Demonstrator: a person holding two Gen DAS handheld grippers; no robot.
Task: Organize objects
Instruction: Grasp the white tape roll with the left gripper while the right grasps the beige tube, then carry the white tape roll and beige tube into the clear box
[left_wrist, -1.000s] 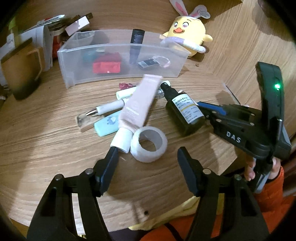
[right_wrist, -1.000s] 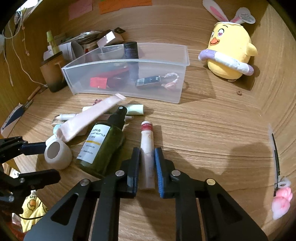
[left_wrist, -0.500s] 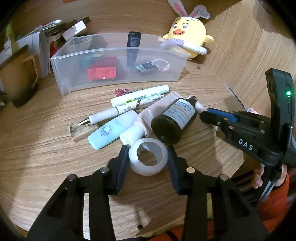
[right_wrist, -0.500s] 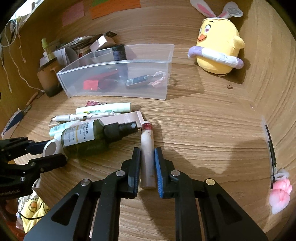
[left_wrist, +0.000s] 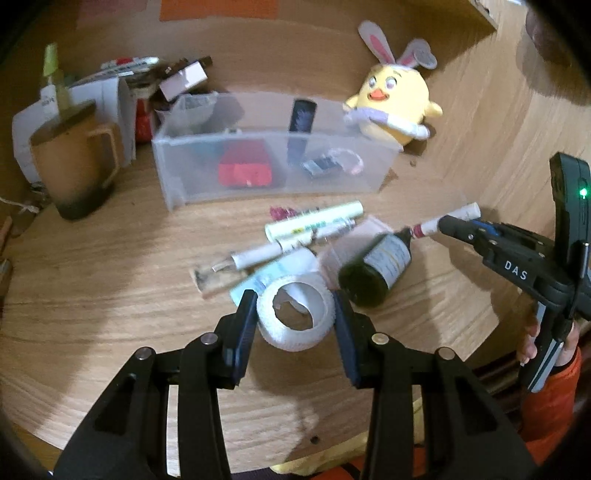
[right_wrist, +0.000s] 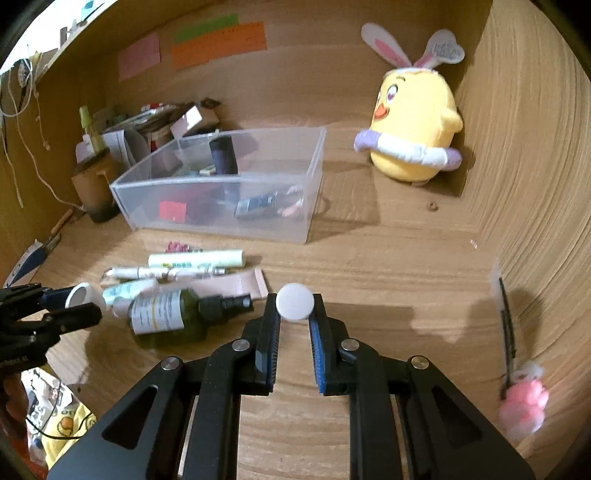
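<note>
White tape roll (left_wrist: 293, 320) clenched in left tongs (left_wrist: 295, 325); right tongs (right_wrist: 294, 325) grip slim tube (right_wrist: 294, 301).

Ahead of the left gripper (left_wrist: 295, 321), the path to the clear bin (left_wrist: 273, 184) was blocked by a dark bottle (left_wrist: 376, 273), a white tube (left_wrist: 314, 221) and pens (left_wrist: 258, 256) lying in a loose pile. Ahead of the right gripper (right_wrist: 295, 328), bare wooden desktop (right_wrist: 388, 258) ran clear to the bin's near wall. A yellow plush chick (right_wrist: 413, 125) stood well off to its right, a brown mug (left_wrist: 74, 166) far left.
</note>
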